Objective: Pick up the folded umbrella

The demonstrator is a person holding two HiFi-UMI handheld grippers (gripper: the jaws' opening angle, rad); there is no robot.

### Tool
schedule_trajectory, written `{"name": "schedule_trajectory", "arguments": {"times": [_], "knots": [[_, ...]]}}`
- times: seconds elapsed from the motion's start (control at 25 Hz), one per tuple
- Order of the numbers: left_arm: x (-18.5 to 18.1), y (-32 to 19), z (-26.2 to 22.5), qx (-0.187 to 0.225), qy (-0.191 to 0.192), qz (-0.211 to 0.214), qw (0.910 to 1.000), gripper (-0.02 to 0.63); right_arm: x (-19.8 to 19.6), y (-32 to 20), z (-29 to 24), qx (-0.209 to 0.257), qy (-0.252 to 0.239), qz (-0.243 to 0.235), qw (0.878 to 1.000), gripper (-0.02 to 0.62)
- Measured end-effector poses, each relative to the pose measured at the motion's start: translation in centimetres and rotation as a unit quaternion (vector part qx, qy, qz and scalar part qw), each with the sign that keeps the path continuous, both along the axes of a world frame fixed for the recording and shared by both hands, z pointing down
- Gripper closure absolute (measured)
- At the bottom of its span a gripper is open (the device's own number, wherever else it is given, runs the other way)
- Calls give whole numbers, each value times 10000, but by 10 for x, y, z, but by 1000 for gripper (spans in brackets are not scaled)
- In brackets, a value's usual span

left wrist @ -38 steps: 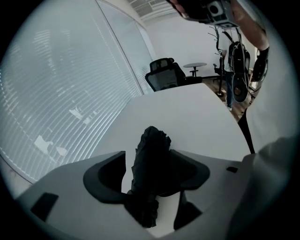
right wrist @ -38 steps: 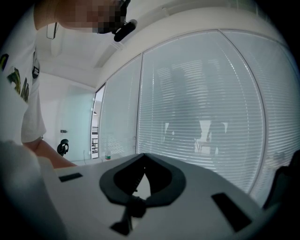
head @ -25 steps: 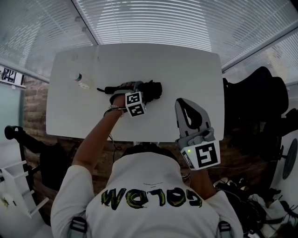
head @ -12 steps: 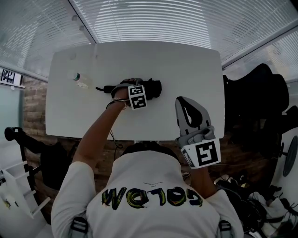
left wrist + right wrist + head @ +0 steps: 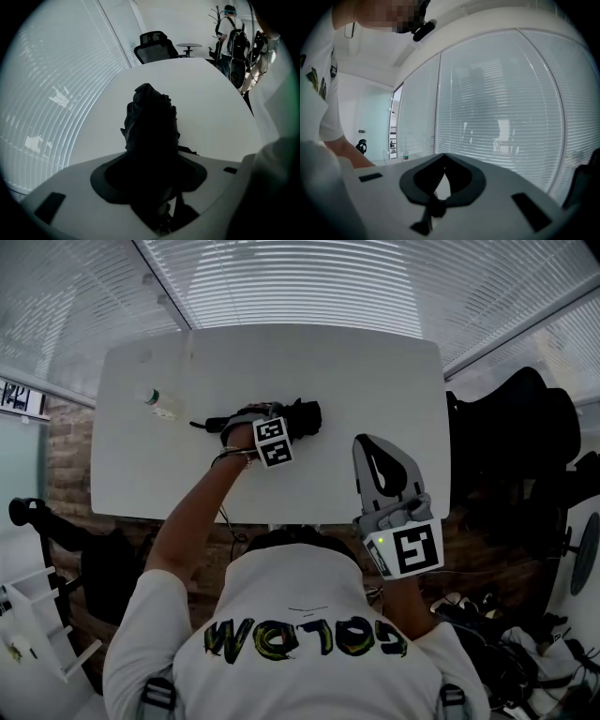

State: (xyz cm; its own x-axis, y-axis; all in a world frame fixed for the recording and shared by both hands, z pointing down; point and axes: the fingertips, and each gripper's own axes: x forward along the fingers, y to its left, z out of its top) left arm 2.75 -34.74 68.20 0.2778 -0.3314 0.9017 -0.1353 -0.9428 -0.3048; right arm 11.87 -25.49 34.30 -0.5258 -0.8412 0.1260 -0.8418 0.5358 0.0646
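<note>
The folded black umbrella (image 5: 306, 417) lies on the white table (image 5: 375, 371), strap end to the left. My left gripper (image 5: 251, 421) points steeply down on its middle; its jaws have just been closing with the umbrella between them. In the left gripper view the umbrella (image 5: 151, 117) fills the gap of the left gripper (image 5: 150, 164), and the dark pads press on both its sides. My right gripper (image 5: 368, 446) hovers over the table's near right edge, shut and empty. In its own view the right gripper (image 5: 443, 157) faces the window blinds, its tips touching.
A small clear bottle (image 5: 161, 404) stands at the table's left, also seen as the bottle (image 5: 406, 156) far off. A black office chair (image 5: 525, 427) is right of the table. Another chair (image 5: 154, 44) and a standing person (image 5: 232, 33) are beyond the table's far end.
The left hand's marker cube has shifted a little over the umbrella. The umbrella still lies on the table. The right gripper has kept still.
</note>
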Motion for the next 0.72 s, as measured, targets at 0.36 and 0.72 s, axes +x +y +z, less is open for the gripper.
{"name": "schedule_trajectory", "arguments": {"times": [0.36, 0.72], "knots": [[-1, -9, -40, 246, 686, -498, 9961, 370, 1, 1, -4, 51, 13, -19, 10000, 583], [-11, -11, -81, 429, 1384, -1066, 9837, 370, -3, 2, -11, 163, 50, -81, 9998, 583]]}}
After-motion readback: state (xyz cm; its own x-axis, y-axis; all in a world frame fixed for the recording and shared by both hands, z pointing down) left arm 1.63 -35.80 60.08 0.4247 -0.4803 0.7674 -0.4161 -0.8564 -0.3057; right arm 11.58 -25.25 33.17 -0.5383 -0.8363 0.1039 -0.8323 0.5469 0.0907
